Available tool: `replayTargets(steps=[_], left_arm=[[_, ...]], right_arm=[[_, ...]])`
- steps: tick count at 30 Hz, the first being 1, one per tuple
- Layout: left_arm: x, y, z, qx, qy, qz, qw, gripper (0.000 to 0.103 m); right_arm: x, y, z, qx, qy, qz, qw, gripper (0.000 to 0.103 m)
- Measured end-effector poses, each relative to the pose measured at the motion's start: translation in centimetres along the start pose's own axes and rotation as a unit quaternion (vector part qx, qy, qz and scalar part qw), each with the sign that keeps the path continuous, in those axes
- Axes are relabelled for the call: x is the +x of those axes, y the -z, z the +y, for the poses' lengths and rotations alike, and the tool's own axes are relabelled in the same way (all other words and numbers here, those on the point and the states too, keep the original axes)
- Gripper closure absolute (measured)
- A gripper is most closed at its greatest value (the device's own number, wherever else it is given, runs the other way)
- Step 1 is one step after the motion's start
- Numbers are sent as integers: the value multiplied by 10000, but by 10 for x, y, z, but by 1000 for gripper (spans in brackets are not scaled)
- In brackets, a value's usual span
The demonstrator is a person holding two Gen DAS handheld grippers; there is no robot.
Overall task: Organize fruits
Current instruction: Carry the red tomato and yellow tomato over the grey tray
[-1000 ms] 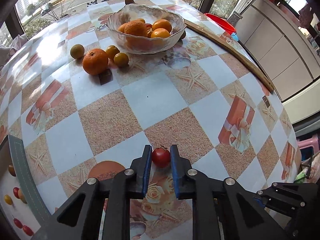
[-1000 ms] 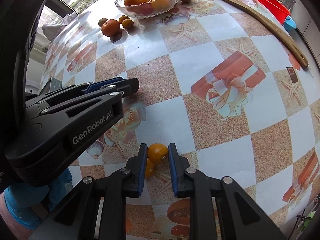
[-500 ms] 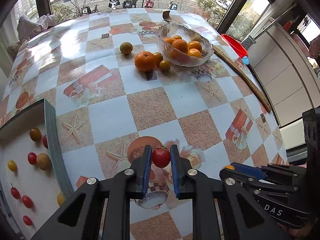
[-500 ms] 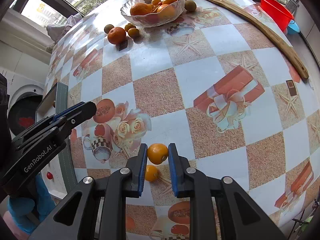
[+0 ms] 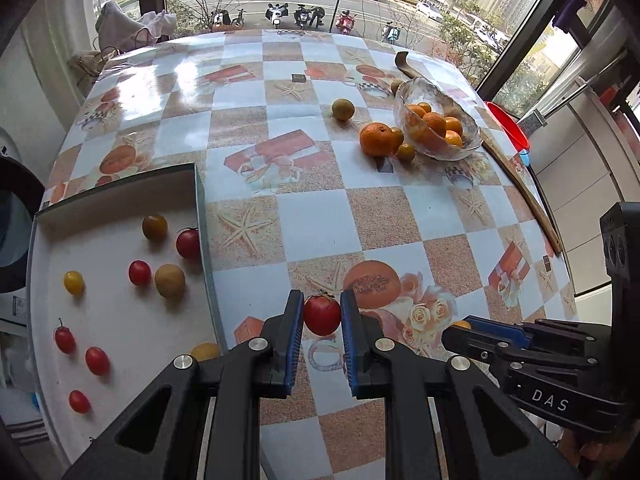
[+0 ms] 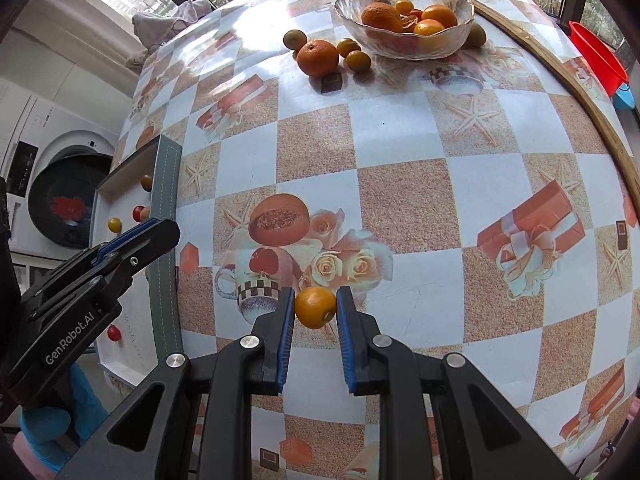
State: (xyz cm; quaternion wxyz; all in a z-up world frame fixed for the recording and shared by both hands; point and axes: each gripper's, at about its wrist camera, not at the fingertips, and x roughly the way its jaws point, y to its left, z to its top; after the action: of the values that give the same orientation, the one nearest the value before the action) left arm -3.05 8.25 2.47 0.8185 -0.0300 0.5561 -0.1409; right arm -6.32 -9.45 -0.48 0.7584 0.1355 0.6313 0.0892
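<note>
Both wrist views look forward, low over the table [image 5: 304,216] – sharing the glass bowl [image 5: 436,128].

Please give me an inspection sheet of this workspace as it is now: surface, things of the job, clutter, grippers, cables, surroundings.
Surface: table under a glossy checkered cloth with printed pictures.
Job's things: glass bowl with oranges; big orange and small fruits beside it; white tray at the left edge with small red, yellow and brownish fruits.
Clutter: long wooden stick along the far right edge.
Grippers: left gripper, jaws closed on a red tomato; right gripper, jaws closed on a small orange fruit.
Cables: nothing seen.
Surroundings: windows to a street, washing machine on the left, red basin on the right.
</note>
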Motion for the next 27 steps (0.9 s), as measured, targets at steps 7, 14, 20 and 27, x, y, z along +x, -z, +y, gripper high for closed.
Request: replayTargets(steps=[7, 14, 20, 27], left_arm=[[-12, 10, 28, -406, -156, -110, 9990, 83], [-29, 29, 60, -826, -398, -190, 9956, 83], [-38, 54, 88, -1189, -703, -125, 9903, 83], [-34, 80, 113, -1560, -967, 72, 9830, 83]], right_arm=[[8, -7, 28, -398, -69, 105, 9991, 80], [18, -12, 62, -808, -189, 220, 9963, 80], [24, -16, 95, -1174, -346, 277, 9921, 80], [36, -19, 135, -1614, -515, 358, 9849, 80]])
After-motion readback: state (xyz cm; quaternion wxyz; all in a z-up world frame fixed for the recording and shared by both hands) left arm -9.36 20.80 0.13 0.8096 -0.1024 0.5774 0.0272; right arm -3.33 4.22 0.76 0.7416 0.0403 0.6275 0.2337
